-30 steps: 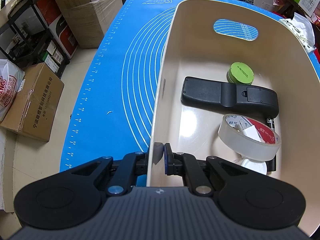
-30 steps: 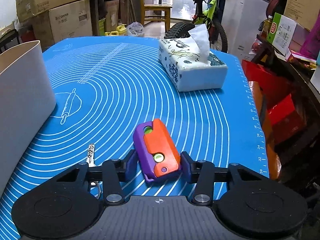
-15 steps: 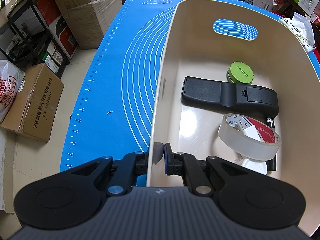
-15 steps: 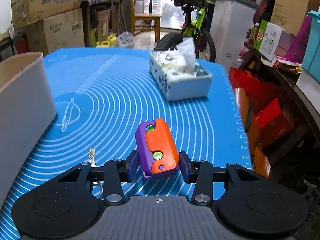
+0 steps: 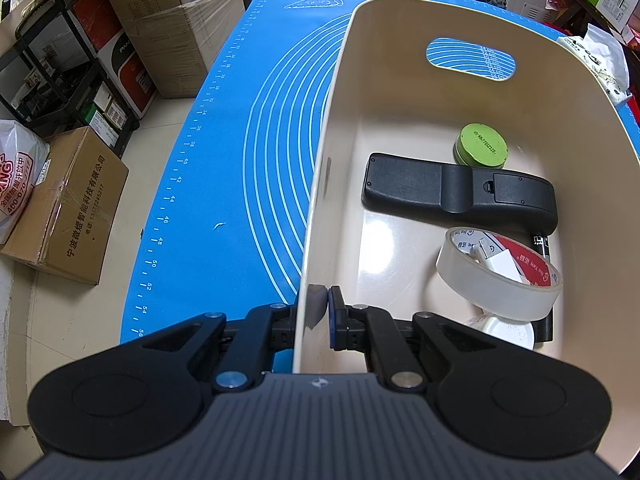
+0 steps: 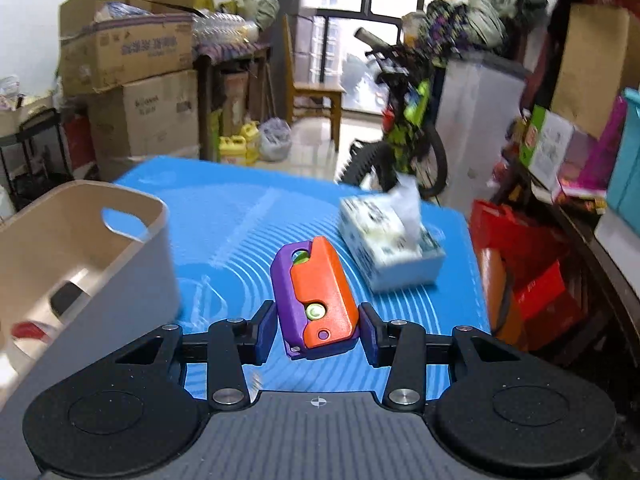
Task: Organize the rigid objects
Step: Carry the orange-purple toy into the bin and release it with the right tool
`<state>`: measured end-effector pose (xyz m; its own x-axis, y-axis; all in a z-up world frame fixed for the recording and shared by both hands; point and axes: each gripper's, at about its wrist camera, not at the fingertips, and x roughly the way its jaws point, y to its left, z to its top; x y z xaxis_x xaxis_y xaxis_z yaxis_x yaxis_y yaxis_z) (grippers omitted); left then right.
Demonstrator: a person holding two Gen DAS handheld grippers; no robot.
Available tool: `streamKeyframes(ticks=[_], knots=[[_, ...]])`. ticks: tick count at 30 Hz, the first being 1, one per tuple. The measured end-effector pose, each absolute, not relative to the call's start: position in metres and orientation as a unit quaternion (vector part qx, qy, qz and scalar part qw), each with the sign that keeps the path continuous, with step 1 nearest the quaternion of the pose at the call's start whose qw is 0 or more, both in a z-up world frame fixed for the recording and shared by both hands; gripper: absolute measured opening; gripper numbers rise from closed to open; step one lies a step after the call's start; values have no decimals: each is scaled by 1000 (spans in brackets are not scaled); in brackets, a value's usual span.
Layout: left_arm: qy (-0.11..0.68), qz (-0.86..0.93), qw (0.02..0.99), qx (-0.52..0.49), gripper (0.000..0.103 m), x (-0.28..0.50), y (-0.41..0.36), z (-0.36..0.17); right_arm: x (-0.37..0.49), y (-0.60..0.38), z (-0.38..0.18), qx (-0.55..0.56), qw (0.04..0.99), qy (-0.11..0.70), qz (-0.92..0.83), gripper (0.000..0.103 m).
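Aloft, right gripper fingers clamping orange-purple toy, left gripper fingers pinching bin wall

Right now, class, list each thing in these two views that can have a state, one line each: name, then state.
Left gripper: shut on the bin wall.
Right gripper: shut on the toy, lifted off the mat.
Purple-orange toy: held, tilted.
Bin: upright, partly filled.
Tape roll: tilted in bin.
Remote: face down.
Green tin: closed.

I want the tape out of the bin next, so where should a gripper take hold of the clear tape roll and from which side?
Come from above and pinch the clear tape roll across its raised near wall, one finger inside its open core: it leans tilted, that rim uppermost.
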<state>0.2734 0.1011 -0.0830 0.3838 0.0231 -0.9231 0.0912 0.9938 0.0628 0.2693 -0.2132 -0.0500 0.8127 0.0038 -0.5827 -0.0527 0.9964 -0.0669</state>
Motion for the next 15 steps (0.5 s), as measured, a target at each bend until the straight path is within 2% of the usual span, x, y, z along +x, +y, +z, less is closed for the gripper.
streamKeyframes(ticks=[8,15], knots=[[554,-20,830,54,10,274,99,-83,272,-162,-13,-44,962,263,60,50],[554,-21,831,54,10,274,99,-81,279,-114,-5,-45,961,253,106,50]])
